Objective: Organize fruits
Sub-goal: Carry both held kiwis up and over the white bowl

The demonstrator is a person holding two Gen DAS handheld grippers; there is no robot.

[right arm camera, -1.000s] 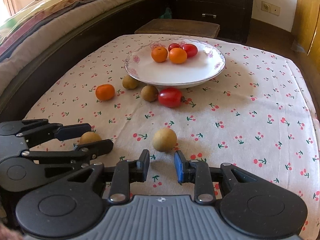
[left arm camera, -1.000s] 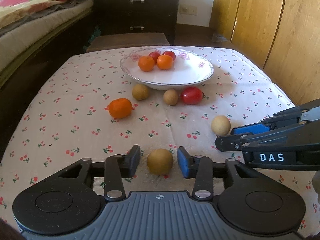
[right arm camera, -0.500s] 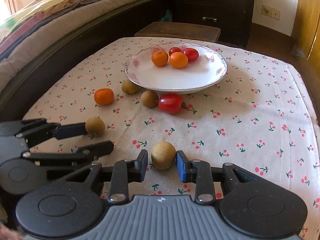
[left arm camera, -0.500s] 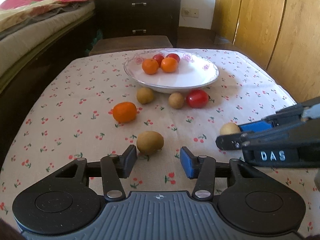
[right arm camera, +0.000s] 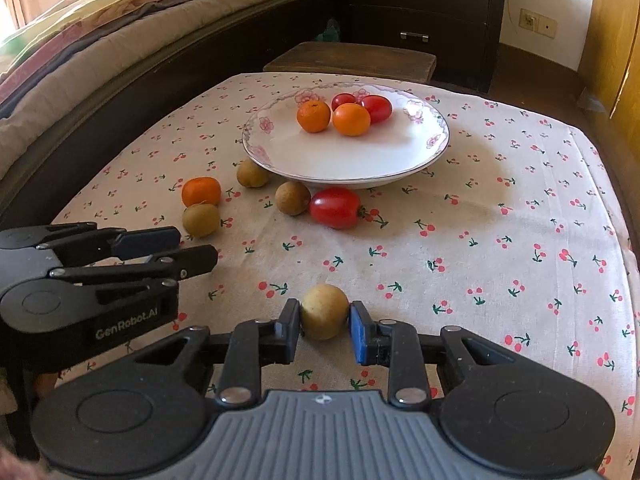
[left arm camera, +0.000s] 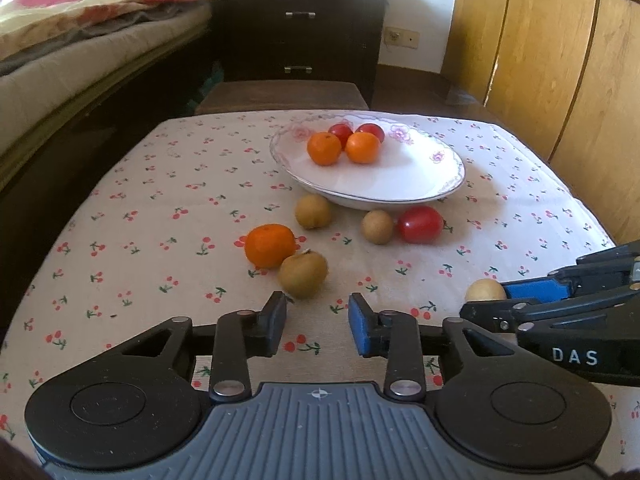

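Note:
My right gripper (right arm camera: pixel 325 326) is shut on a pale round fruit (right arm camera: pixel 324 312) low over the cherry-print cloth; the same fruit (left arm camera: pixel 484 290) shows at that gripper's tips in the left wrist view. My left gripper (left arm camera: pixel 318 320) has nothing between its fingers and its jaws are closing. A brown round fruit (left arm camera: pixel 303 274) lies just beyond its tips, touching an orange (left arm camera: pixel 269 245). The flowered white plate (left arm camera: pixel 380 176) at the back holds two oranges and two red tomatoes.
In front of the plate lie two more brown fruits (left arm camera: pixel 313 211) (left arm camera: pixel 377 227) and a red tomato (left arm camera: pixel 420 224). A bed (right arm camera: pixel 100 40) runs along the left. A low wooden stool (right arm camera: pixel 352 60) and a dark dresser (right arm camera: pixel 420 8) stand behind the table.
The brown fruit left my left gripper's jaws and rolled forward against the orange; those jaws narrowed. My right gripper took the pale fruit between its fingers and closed on it.

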